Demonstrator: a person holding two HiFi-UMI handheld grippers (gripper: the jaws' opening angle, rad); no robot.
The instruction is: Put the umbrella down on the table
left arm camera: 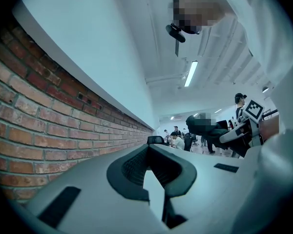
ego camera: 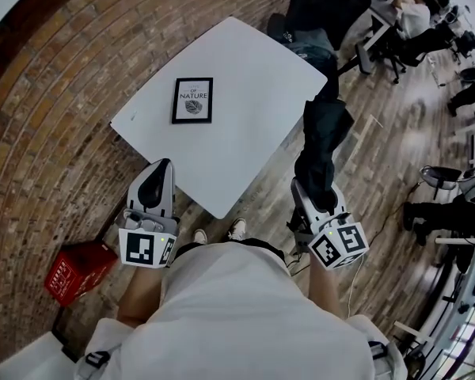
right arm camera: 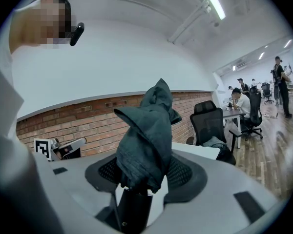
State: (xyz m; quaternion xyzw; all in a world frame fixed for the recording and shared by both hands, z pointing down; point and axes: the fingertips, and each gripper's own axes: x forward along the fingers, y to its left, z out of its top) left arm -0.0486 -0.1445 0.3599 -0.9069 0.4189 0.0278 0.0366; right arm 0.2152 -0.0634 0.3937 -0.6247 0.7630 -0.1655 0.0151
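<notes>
My right gripper (ego camera: 320,198) is shut on the handle end of a folded dark umbrella (ego camera: 321,139). The umbrella points away from me over the wooden floor, just right of the white table (ego camera: 245,145). In the right gripper view the crumpled umbrella cloth (right arm camera: 147,139) rises between the jaws of the right gripper (right arm camera: 145,173), and the table's corner (right arm camera: 201,151) shows beyond it. My left gripper (ego camera: 156,174) hovers at the table's near left edge. The left gripper (left arm camera: 149,152) has its jaws together with nothing between them.
A black-framed book (ego camera: 192,100) lies on the far left part of the table. A red crate (ego camera: 77,270) stands on the floor at my left by the brick wall (ego camera: 39,117). A black office chair (right arm camera: 210,126) stands past the table's far corner, and seated people work at desks beyond.
</notes>
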